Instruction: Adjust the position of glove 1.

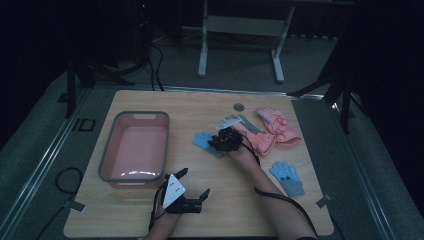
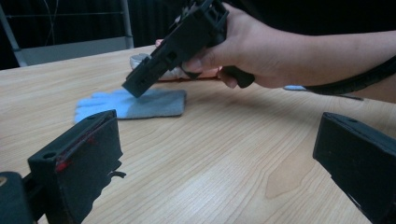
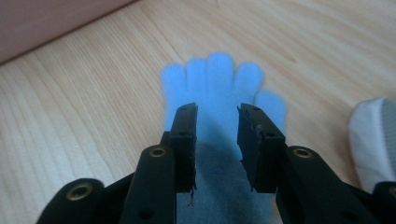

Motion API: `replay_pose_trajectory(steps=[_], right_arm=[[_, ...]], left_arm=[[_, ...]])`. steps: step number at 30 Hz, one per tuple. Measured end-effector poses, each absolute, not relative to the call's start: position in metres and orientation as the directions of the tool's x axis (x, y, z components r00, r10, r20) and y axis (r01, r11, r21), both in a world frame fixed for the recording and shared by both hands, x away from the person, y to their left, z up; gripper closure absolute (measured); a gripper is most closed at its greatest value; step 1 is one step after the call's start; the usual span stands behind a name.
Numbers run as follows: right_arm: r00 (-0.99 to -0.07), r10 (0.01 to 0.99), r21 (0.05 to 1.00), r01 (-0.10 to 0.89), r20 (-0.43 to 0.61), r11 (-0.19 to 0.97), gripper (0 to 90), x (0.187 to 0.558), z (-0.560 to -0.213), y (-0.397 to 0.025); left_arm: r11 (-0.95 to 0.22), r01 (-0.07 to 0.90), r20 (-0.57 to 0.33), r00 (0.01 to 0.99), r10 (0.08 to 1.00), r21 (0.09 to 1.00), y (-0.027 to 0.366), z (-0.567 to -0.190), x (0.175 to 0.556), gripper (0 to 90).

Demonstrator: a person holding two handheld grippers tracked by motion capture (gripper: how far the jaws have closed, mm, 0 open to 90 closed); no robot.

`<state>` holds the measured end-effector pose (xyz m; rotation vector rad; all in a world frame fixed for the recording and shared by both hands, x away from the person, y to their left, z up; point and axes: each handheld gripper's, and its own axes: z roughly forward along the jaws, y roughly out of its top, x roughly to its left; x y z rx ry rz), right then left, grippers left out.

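The big light wooden table fills the middle of the scene. On its left side sits a pink plastic tub with a grey rim, and nothing shows inside it. On the far right lie two puffy pink winter gloves, one partly on the other, with a small white and grey glove just left of them. Near the right edge lies a little blue knit glove with a grey cuff. Its twin, another blue knit glove, lies flat in the middle of the table, to the right of the tub. The right gripper is over this glove. Its two black jaws are a little apart, one on each side of the glove's palm, and they are not pinching it. The left gripper is near the front edge of the table, just below the tub, with its jaws wide open and holding nothing.
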<state>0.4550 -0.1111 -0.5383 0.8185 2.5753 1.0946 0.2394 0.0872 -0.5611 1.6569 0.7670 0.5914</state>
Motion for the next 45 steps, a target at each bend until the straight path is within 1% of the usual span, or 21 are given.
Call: replay_pose_trajectory(steps=[4,7,9,12,13,15,19,20,22,25,30,35,38,39,42,44,45], right_arm=[[-0.810,0.586,0.704,0.422,0.010,0.571,67.0,0.458,-0.549,-0.109],[-0.800,0.599,0.713,0.441,0.037,0.545,66.7,0.458,-0.552,-0.110],[-0.803,0.595,0.721,0.431,0.032,0.543,67.3,0.457,-0.554,-0.111],[-0.803,0.595,0.721,0.431,0.033,0.542,73.9,0.456,-0.554,-0.110],[-0.802,0.596,0.720,0.438,0.041,0.539,77.9,0.456,-0.554,-0.110],[-0.790,0.611,0.720,0.456,0.056,0.523,82.4,0.455,-0.554,-0.109],[-0.743,0.666,0.709,0.508,0.073,0.489,86.9,0.450,-0.548,-0.106],[-0.727,0.683,0.709,0.513,0.061,0.483,87.6,0.448,-0.545,-0.105],[-0.677,0.730,0.722,0.549,0.089,0.421,88.3,0.442,-0.536,-0.108],[-0.617,0.779,0.745,0.569,0.106,0.349,88.5,0.428,-0.520,-0.110],[-0.571,0.818,0.778,0.544,0.068,0.315,88.6,0.400,-0.499,-0.116],[-0.504,0.860,0.802,0.546,0.082,0.244,88.7,0.370,-0.484,-0.133],[-0.445,0.889,0.804,0.566,0.111,0.183,88.7,0.351,-0.482,-0.145],[-0.417,0.899,0.805,0.575,0.134,0.146,88.6,0.344,-0.484,-0.149],[-0.383,0.915,0.798,0.587,0.128,0.134,88.6,0.333,-0.488,-0.152],[-0.330,0.937,0.797,0.594,0.117,0.110,88.6,0.318,-0.495,-0.157],[-0.321,0.941,0.795,0.596,0.110,0.111,88.6,0.314,-0.497,-0.157]], left_arm=[[-0.125,0.174,-0.021,0.658,0.753,0.977,0.088,-0.561,0.240,1.3],[-0.124,0.173,-0.021,0.658,0.753,0.977,0.088,-0.561,0.240,1.3],[-0.124,0.173,-0.021,0.658,0.753,0.977,0.088,-0.561,0.239,1.3],[-0.123,0.174,-0.022,0.657,0.754,0.977,0.088,-0.561,0.240,1.3],[-0.123,0.174,-0.022,0.656,0.754,0.977,0.088,-0.561,0.240,1.3],[-0.124,0.176,-0.022,0.657,0.754,0.976,0.088,-0.561,0.240,1.3],[-0.124,0.178,-0.024,0.656,0.754,0.976,0.088,-0.561,0.240,1.3],[-0.122,0.178,-0.025,0.655,0.755,0.976,0.088,-0.561,0.240,1.3],[-0.121,0.178,-0.026,0.654,0.756,0.977,0.088,-0.561,0.240,1.3],[-0.122,0.176,-0.023,0.654,0.756,0.977,0.088,-0.561,0.240,1.3],[-0.119,0.176,-0.025,0.652,0.758,0.977,0.088,-0.561,0.239,1.3],[-0.116,0.180,-0.029,0.650,0.760,0.977,0.088,-0.561,0.240,1.3],[-0.122,0.183,-0.027,0.651,0.759,0.976,0.088,-0.561,0.240,1.3],[-0.122,0.184,-0.028,0.650,0.760,0.975,0.088,-0.561,0.240,1.3],[-0.127,0.183,-0.023,0.651,0.759,0.975,0.088,-0.561,0.240,1.3],[-0.127,0.180,-0.022,0.653,0.757,0.975,0.087,-0.561,0.240,1.3],[-0.129,0.180,-0.021,0.653,0.757,0.975,0.087,-0.561,0.240,1.3]])
